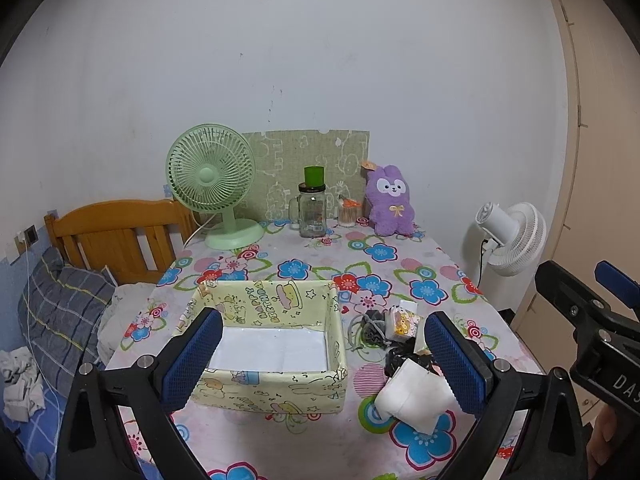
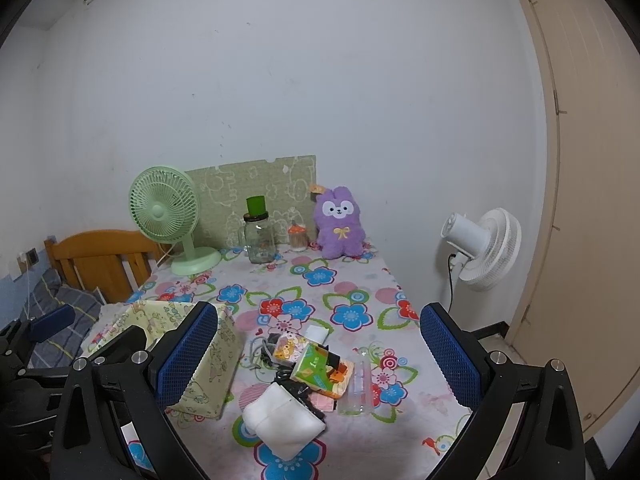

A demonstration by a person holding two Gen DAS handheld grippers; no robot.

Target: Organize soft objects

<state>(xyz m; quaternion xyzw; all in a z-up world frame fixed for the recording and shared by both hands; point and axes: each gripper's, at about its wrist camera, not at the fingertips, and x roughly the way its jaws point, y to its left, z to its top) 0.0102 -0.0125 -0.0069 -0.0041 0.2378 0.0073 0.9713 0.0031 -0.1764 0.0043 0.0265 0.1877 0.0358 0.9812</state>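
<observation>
A yellow fabric box (image 1: 276, 360) sits open on the flower-patterned counter (image 1: 400, 264), framed by the left gripper (image 1: 324, 360), its blue pads spread wide and holding nothing. Just right of the box lies a heap of soft items: a folded white cloth (image 2: 282, 420), a printed pouch (image 2: 316, 368) and grey cord (image 1: 370, 326). The right gripper (image 2: 314, 360) hangs wide open above the heap, empty.

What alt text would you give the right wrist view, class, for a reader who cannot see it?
An open right gripper hovers over a floral-clothed table, above a pile of small items with a white soft pad nearest. A yellow fabric box sits left; a purple plush bunny stands by the wall.
</observation>
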